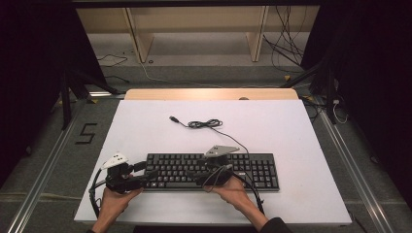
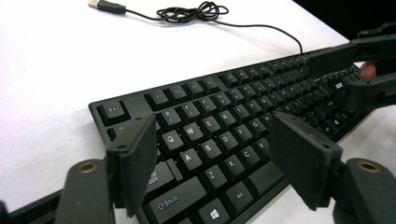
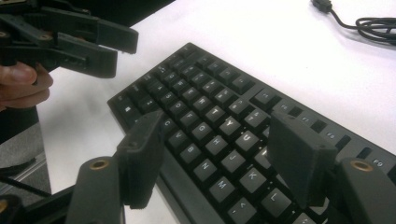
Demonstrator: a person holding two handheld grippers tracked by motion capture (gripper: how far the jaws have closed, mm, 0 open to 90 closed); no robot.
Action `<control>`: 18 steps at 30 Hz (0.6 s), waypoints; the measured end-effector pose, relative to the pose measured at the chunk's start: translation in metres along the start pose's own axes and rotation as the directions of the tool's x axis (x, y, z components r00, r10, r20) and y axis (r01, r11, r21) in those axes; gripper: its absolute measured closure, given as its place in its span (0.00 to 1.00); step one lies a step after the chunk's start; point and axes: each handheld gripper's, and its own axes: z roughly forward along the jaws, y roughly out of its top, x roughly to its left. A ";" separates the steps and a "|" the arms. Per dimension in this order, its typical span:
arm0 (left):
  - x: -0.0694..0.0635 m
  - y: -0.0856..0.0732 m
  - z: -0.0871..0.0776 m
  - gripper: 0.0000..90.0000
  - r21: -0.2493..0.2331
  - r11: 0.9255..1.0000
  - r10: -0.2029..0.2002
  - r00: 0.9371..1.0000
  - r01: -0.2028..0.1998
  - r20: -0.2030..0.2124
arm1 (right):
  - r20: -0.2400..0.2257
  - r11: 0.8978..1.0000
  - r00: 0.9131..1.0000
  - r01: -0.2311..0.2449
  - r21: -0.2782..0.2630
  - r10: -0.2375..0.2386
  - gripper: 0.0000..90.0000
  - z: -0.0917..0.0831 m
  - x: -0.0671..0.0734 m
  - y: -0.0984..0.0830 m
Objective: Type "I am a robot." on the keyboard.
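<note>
A black keyboard (image 1: 252, 167) lies on the white table (image 1: 145, 126) near its front edge. Its cable (image 1: 204, 124) runs back to a loose coil and a USB plug (image 2: 105, 5). My left gripper (image 1: 148, 171) sits at the keyboard's left end, open, with its jaws spread over the left-hand keys (image 2: 212, 123) and touching none of them. My right gripper (image 1: 194, 169) hovers open above the middle keys (image 3: 215, 120) and points toward the left gripper (image 3: 123, 52). The left gripper view shows the right gripper (image 2: 329, 78) farther along the keyboard (image 2: 233, 93).
A wooden strip (image 1: 209, 93) borders the table's far edge. Behind it stand wooden shelf legs and loose cables on the floor. A "5" mark (image 1: 86, 133) is on the floor at the left. White tabletop lies bare beyond the cable coil (image 3: 373, 23).
</note>
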 end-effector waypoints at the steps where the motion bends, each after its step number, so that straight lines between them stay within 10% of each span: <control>1: 0.000 0.000 0.000 0.34 -0.005 1.000 0.000 1.000 0.000 0.001 | -0.002 1.000 1.000 0.003 0.001 -0.003 0.43 0.000 0.001 0.000; 18: 0.000 0.000 -0.001 0.32 -0.024 1.000 -0.005 1.000 0.005 0.005 | -0.023 0.997 0.998 0.060 0.046 -0.059 0.86 -0.002 0.012 -0.012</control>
